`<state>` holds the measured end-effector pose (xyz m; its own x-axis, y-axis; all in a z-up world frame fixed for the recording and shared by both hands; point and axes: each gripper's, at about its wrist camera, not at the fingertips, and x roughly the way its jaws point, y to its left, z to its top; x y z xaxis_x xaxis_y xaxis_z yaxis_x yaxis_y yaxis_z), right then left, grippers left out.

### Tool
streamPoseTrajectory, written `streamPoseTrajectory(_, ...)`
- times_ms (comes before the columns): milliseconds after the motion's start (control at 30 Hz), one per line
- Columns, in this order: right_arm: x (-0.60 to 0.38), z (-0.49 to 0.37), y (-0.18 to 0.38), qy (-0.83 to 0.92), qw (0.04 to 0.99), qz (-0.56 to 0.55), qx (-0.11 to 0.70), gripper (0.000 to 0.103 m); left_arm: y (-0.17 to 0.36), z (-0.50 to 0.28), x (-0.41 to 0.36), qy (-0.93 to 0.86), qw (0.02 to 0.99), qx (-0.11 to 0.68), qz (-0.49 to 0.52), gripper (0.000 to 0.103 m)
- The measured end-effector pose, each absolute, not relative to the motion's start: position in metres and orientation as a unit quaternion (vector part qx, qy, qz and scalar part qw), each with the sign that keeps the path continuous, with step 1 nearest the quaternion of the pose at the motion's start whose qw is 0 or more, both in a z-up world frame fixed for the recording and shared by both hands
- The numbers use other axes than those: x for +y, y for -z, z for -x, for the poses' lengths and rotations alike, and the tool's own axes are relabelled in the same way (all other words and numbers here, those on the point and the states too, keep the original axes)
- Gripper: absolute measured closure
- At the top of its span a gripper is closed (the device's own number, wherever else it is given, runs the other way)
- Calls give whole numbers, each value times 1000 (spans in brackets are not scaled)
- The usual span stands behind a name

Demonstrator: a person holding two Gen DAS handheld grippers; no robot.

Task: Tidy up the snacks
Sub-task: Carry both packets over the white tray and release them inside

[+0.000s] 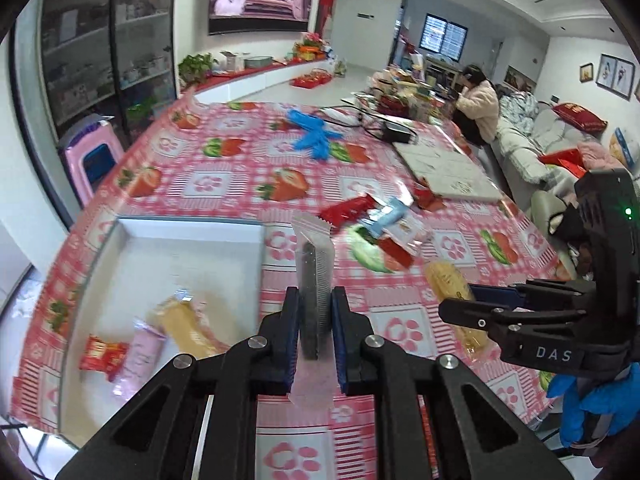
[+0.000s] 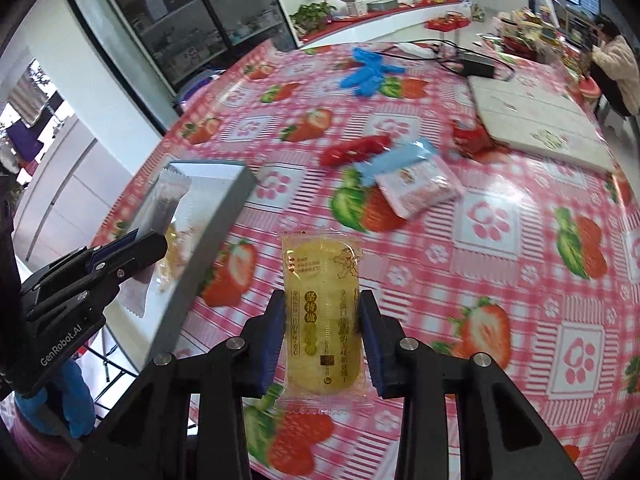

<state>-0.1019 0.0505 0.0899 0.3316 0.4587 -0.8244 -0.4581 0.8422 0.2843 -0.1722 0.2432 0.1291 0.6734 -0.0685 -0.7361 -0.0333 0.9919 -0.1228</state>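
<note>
My left gripper (image 1: 315,322) is shut on a clear-wrapped dark grey snack (image 1: 315,280), held edge-on above the table just right of the white tray (image 1: 192,226). In the tray lie a red packet (image 1: 102,356), a pink packet (image 1: 140,354) and a yellow cake (image 1: 188,326). My right gripper (image 2: 323,330) is shut on a yellow packaged cake (image 2: 320,308), lifted over the strawberry tablecloth. The right wrist view shows the left gripper (image 2: 120,256) with its snack (image 2: 166,204) by the tray (image 2: 224,216). Loose snacks remain ahead: a red packet (image 2: 354,148), a blue packet (image 2: 400,156), a pink-white packet (image 2: 420,188).
Blue gloves (image 1: 316,134) lie far across the table, with a black box and cables (image 1: 394,130) behind and a white board (image 1: 448,170) to the right. A pink stool (image 1: 94,156) stands off the table's left. A person sits at a far table (image 1: 478,106).
</note>
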Motion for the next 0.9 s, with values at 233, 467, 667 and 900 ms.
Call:
streamPoseTrajectory(233,121,99,-100,-334,796,10,505,65,-122,174,306,-40,910,403,91,86)
streamPoseTrajectory(467,196,89,-105,-368,780,39,504,65,-106,176,354,-74,902,408,121,86)
streamPoseTrajectory(667,246,78,-93,-386,760,46,521,65,-84,175,369,-79,894,422,131,86)
streamPoseTrajectory(900,274,72,-74,-396,739,61,542,65,-64,169,383,-94,880,443,145,85)
